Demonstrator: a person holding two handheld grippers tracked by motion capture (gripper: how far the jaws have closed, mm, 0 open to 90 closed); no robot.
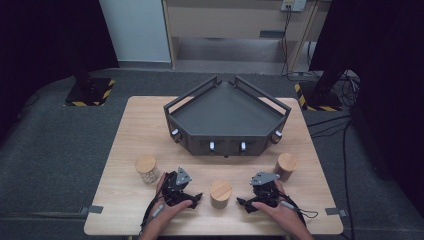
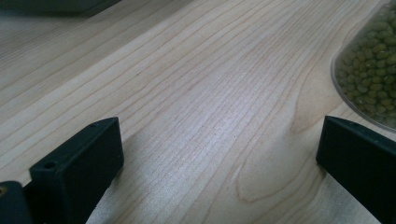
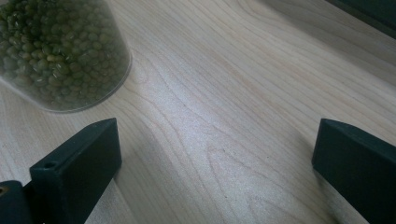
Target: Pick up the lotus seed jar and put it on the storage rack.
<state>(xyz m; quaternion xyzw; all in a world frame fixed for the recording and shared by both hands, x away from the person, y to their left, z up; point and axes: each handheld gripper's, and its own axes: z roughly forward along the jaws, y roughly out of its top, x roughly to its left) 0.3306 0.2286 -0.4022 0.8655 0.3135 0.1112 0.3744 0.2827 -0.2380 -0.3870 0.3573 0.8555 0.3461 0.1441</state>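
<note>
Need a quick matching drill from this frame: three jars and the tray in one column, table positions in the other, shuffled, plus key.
Column 1:
1. jar of pale contents
2. jar of green beans
3. brown jar
4. dark tray

Column 2:
A. far middle of the table
B. between the two grippers
C. table's left side, beyond the left gripper
D. table's right side, beyond the right gripper

Pairs: 1-C, 2-B, 3-D, 4-A
</note>
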